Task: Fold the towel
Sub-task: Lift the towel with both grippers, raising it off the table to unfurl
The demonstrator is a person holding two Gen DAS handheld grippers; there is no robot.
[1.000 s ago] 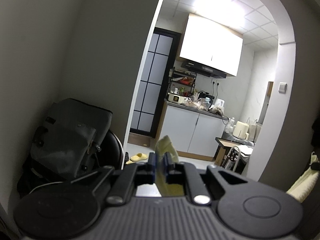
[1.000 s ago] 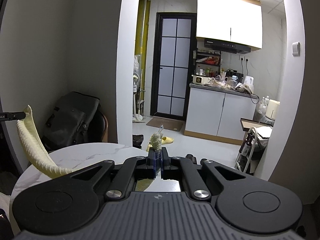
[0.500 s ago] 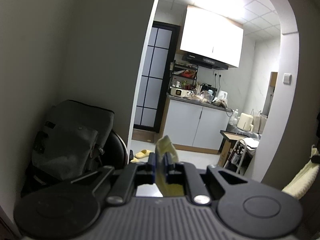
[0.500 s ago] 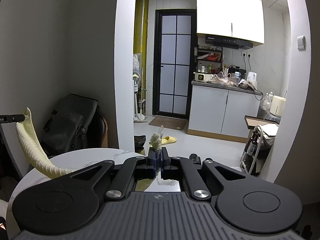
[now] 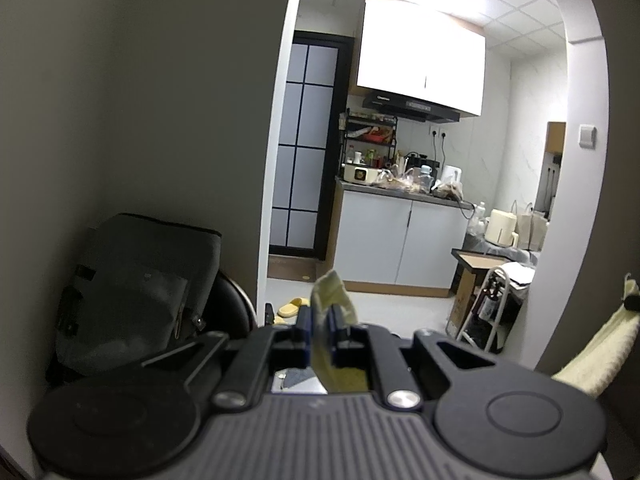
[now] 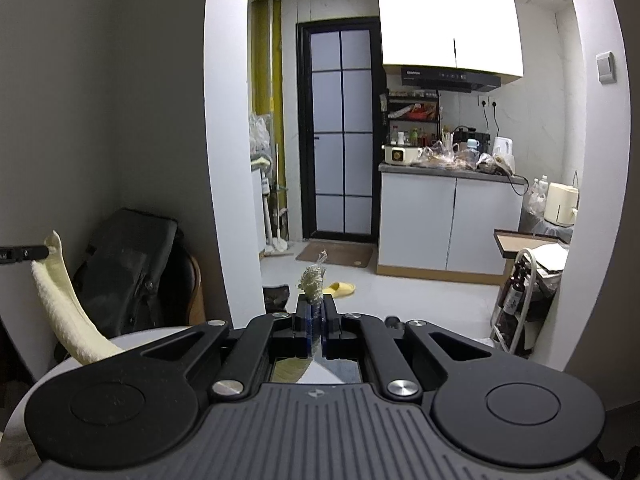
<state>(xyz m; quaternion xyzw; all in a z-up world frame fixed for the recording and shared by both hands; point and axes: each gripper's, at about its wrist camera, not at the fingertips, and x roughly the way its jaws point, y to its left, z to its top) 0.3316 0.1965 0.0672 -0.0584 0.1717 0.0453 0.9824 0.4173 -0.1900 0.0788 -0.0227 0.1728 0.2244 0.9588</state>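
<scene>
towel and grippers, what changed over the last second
Both grippers rose a little: the backpack and the round table sit lower in each view than before. Nothing was taken hold of or let go. The left gripper and right gripper stay shut on corners of the yellow towel, which still hangs between them.

- We saw a dark grey backpack [image 5: 136, 292] [image 6: 128, 268] leaning against the near left wall.
- Beyond the archway stood a black-framed glass door [image 6: 340, 132] [image 5: 304, 144] at the far side of the room.
- A white base cabinet [image 6: 448, 224] [image 5: 400, 240] sat to the right of that door, its counter crowded with small items.
- A yellow slipper [image 6: 340, 289] [image 5: 294, 307] lay on the light floor.
- Part of a round marble table [image 6: 152, 332] showed near left.
</scene>
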